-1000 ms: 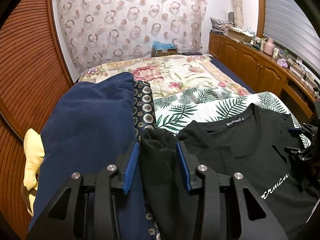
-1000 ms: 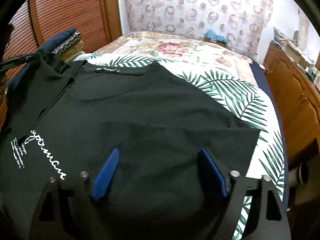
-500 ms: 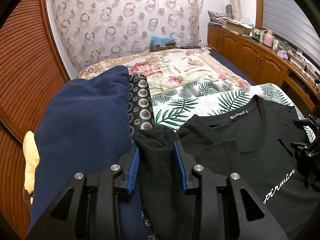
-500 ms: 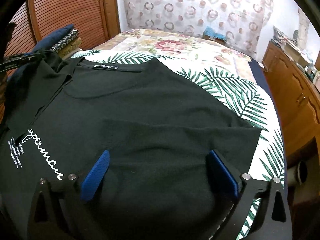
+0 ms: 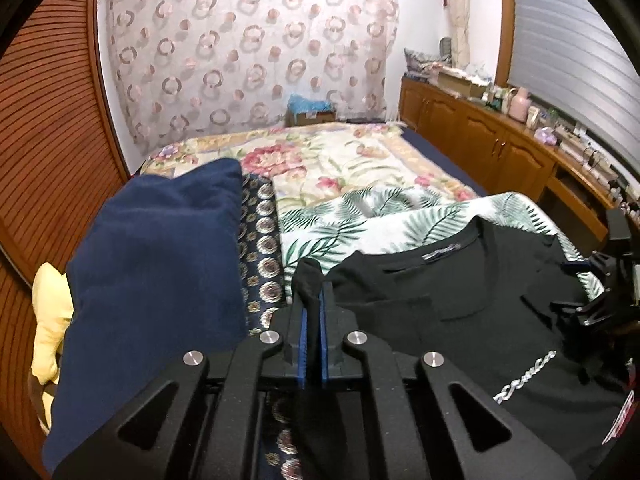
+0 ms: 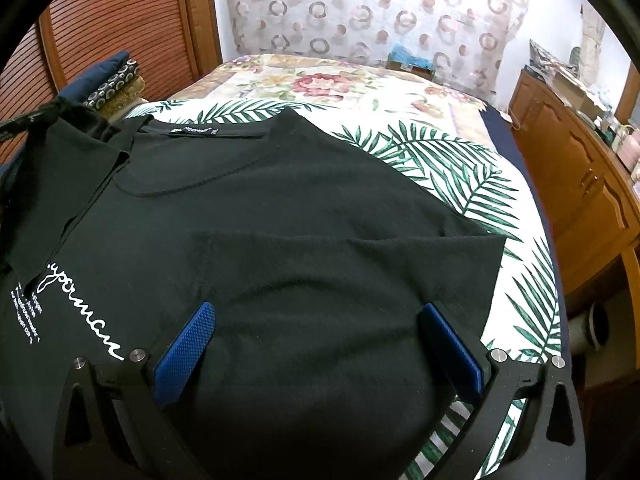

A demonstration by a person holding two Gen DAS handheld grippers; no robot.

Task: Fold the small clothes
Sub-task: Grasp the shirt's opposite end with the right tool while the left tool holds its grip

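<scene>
On bed: one black T-shirt

Two close wrist cameras look steeply down the bed toward the curtain, sharing the black T-shirt.

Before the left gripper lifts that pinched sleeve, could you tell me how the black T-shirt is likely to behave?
The black T-shirt will probably drape limply: its sleeve already bunches into a thin fold between the left gripper pads. It looks light, so one pinch should carry it. It may drag rather than slide on the leaf-print sheet, since both are soft cloth.
</scene>
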